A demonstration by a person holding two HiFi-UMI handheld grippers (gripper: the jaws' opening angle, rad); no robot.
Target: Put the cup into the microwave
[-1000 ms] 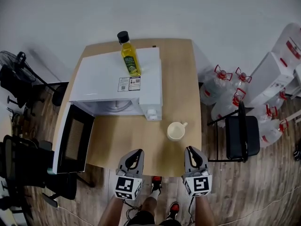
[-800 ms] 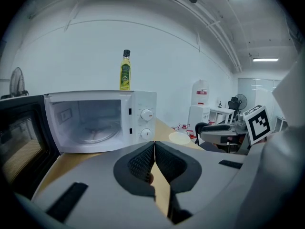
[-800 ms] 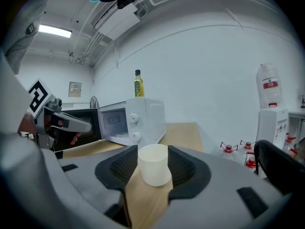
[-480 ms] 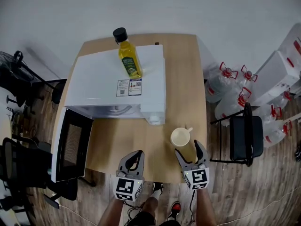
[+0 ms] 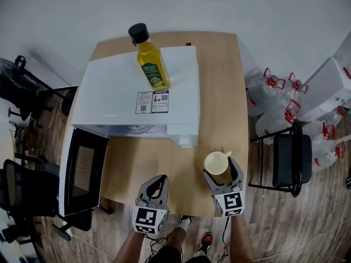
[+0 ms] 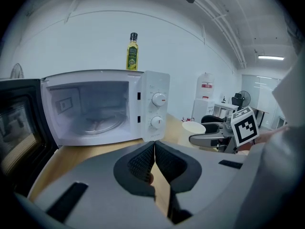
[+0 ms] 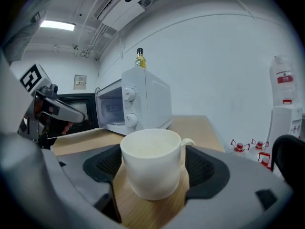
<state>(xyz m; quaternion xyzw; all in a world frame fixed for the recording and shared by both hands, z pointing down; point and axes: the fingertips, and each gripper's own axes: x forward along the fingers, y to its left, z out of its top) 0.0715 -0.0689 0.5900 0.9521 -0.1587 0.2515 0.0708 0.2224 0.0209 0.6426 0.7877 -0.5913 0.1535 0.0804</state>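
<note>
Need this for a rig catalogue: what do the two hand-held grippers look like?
Both match: the left gripper and right gripper have pale grey, curved bodies, each ending in two fingers lined with black cross-hatched pads. Each carries a white cube printed with black square markers. The right gripper's fingers are opening, the cup standing between them.

1. No word, brand or number is sharp enough to read in any view.
2. Two stickers (image 5: pixel 152 102) sit side by side on top of the microwave (image 5: pixel 126 86), at the centre of the head view. Each carries a square code and print too fine to read.
3. The bottle (image 5: pixel 149 62) on the microwave has a green-and-yellow label (image 5: pixel 154 76) with illegible lettering.
4. At the lower centre, the left claw (image 5: pixel 158 179) and the right claw (image 5: pixel 221 169) each carry a cube with a black-and-white square marker (image 5: pixel 149 219).
5. In the right gripper view, a wall notice (image 7: pixel 80 81) at the left and a red label (image 7: pixel 284 78) at the right edge are both too blurred to read.
</note>
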